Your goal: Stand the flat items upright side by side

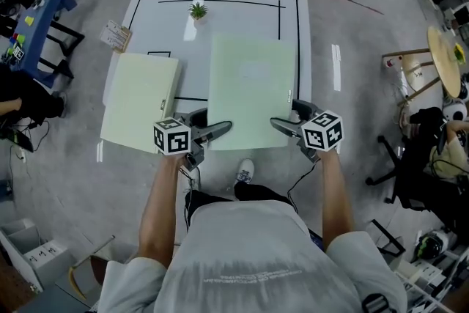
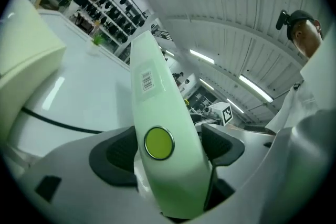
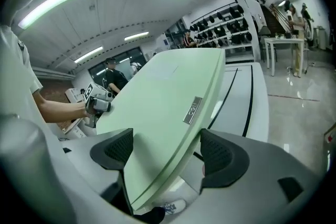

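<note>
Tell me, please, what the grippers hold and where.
The green folder: left gripper on its near spine end, right gripper on its near right corner.

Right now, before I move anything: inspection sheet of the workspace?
Surface: white table with black lines.
Job's things: two pale green folders. The middle folder is gripped at its near corners; the left folder lies flat, overhanging the table's left edge.
Clutter: small plant; printed packet by the far-left corner.
Grippers: left tool and right tool are both shut on the middle folder.
Cables: black cable hangs below the right tool.
Surroundings: blue table, office chairs, grey floor.
</note>
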The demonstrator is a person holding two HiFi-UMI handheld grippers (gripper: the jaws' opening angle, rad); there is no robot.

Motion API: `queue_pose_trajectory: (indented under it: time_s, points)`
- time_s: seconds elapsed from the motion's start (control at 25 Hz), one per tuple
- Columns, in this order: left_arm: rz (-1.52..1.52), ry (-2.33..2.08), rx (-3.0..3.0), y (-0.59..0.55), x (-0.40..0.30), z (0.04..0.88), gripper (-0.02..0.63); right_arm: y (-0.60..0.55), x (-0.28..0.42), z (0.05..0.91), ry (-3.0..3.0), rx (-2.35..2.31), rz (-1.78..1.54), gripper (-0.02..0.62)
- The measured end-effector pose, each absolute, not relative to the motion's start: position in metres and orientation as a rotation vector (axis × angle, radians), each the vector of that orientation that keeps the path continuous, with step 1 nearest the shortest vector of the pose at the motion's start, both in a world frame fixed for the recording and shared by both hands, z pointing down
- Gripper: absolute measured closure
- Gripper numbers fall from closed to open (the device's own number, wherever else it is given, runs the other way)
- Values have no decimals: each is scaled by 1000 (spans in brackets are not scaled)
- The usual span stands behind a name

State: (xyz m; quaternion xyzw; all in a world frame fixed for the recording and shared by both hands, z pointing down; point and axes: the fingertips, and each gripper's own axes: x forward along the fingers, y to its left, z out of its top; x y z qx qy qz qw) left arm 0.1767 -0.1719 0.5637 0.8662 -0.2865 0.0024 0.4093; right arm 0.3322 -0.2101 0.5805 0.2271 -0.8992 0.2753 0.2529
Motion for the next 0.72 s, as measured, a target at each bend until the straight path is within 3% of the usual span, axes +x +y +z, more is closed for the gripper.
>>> queue_pose_trajectory:
  time_s: [0.36, 0.72]
  points:
    - [22, -936, 2371, -188, 173, 528, 221, -256, 315, 536, -2591, 586, 497, 198]
    - [326, -1163, 2649, -192, 189, 527, 235, -290, 287, 522, -2659, 487, 409, 198]
